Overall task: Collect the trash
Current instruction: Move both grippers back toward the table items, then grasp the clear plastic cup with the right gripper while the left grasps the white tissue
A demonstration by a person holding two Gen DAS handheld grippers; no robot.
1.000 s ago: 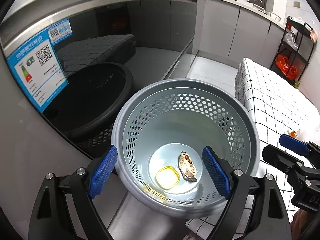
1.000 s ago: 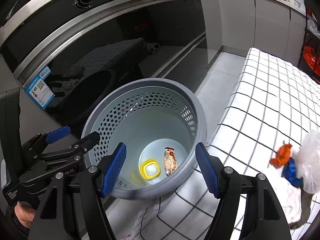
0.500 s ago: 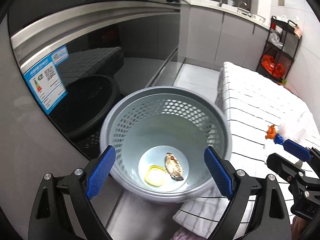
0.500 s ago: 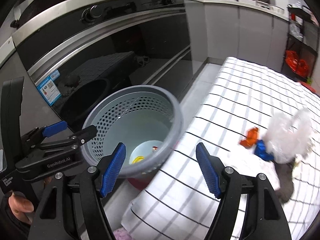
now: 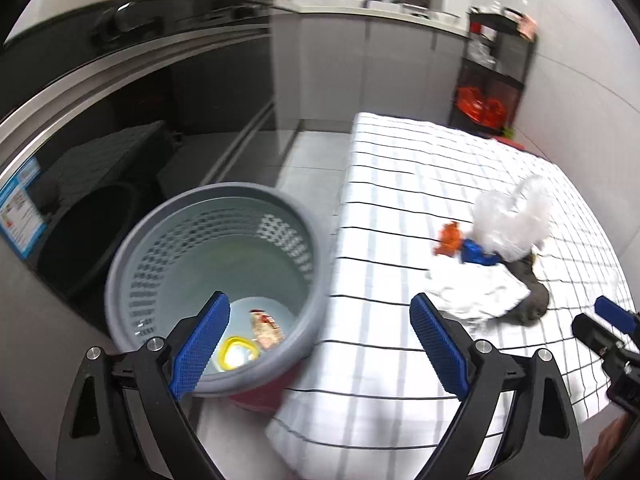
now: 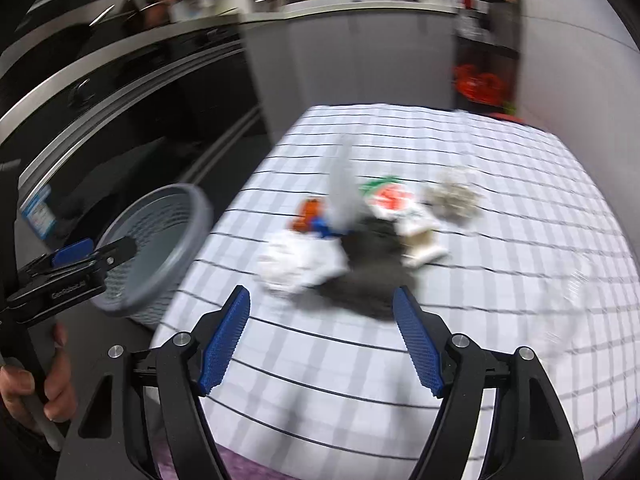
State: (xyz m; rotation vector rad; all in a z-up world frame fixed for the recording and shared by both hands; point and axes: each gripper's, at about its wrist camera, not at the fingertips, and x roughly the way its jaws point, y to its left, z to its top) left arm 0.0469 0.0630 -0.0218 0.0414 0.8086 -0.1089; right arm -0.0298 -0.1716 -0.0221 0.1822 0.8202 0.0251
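Note:
A grey perforated bin [image 5: 208, 280] stands on the floor by the table's left edge, holding a yellow lid [image 5: 236, 354] and a snack wrapper [image 5: 266, 328]. My left gripper [image 5: 320, 340] hangs open over the bin's right rim and the table edge, nothing between its pads. My right gripper [image 6: 320, 344], its jaws opening and empty, points at a blurred trash pile on the checked cloth: white crumpled paper [image 6: 296, 264], a dark rag [image 6: 372, 272], an orange wrapper [image 6: 306, 216], a blue scrap [image 6: 320, 226], a clear plastic bag [image 5: 512, 220], a red-green wrapper [image 6: 390, 198] and a grey wad [image 6: 454, 198].
The table [image 5: 400, 184] wears a white cloth with black grid lines. Dark oven fronts [image 5: 140, 80] run along the left. A black shelf rack [image 5: 492, 76] with a red bag stands behind the table. A hand [image 6: 24, 384] grips the left tool's handle.
Both grippers swung right, away from above the bin toward the table. The bin slid to the left of both views and the trash pile came into sight. The right view is now motion-blurred.

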